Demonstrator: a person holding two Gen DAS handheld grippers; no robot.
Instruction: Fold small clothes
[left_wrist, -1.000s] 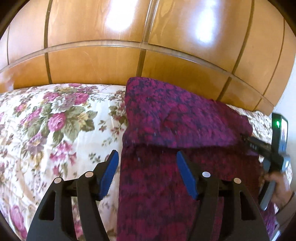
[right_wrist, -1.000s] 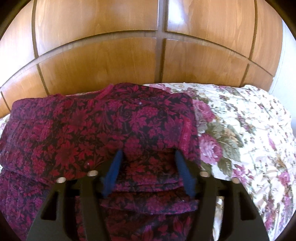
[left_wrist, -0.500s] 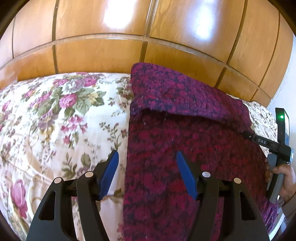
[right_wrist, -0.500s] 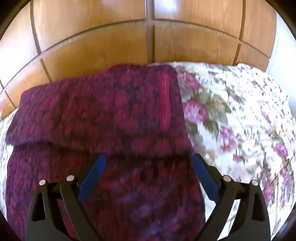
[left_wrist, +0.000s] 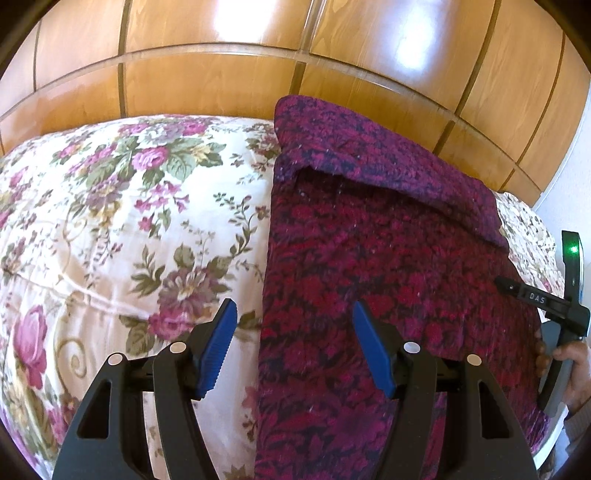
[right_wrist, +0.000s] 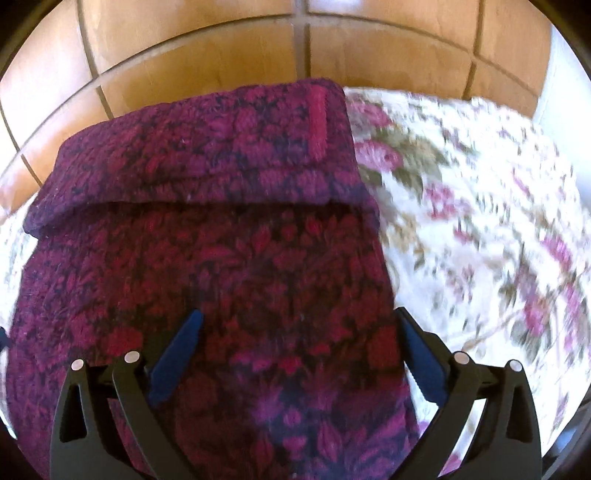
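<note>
A dark red and purple flowered knit garment lies flat on the bed, its far end folded back over itself as a flap. My left gripper hovers open above the garment's left edge, with nothing between its blue pads. In the right wrist view the same garment and flap fill the middle. My right gripper hangs over the garment's right part, its jaws opening wide and gripping nothing. The pads do not press on the fabric.
A floral bedspread covers the bed on both sides of the garment. A glossy wooden panelled headboard rises behind. At the right edge of the left wrist view a hand grips the other gripper's handle.
Both grippers drew back from the folded flap toward the near end of the garment. The right jaws let go of the fabric and spread wider. The left jaws kept their gap.
</note>
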